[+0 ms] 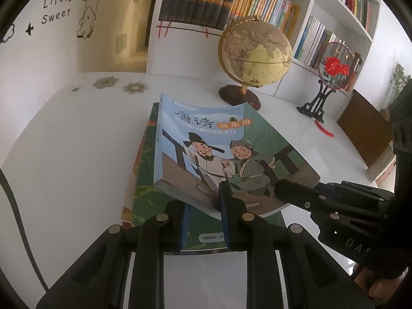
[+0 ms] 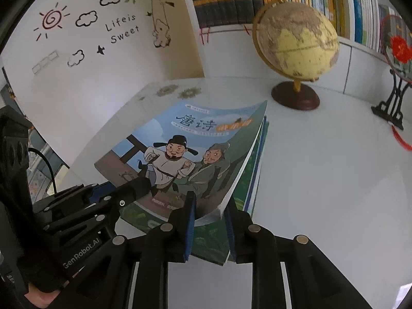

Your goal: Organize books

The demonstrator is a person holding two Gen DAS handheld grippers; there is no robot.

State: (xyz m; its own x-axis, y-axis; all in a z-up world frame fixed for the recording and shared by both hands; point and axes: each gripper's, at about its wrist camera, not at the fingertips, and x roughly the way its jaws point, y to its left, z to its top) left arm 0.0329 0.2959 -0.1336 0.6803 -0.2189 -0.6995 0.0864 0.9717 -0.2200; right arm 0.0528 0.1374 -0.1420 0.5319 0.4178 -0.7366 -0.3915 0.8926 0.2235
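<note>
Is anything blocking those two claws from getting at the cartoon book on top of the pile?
Nothing visible does. The left gripper and right gripper are both already clamped on the near edge of the cartoon-cover book, which lies on the stack of books. The globe stands apart, farther back.

We cannot read the blurred small print on the picture book [image 1: 206, 152], and the books beneath it [image 1: 140, 180] are mostly covered. The round fan [image 2: 399, 49] is cut off at the right wrist view's edge. The shelved book spines [image 1: 260, 2] are too small for us to read.
</note>
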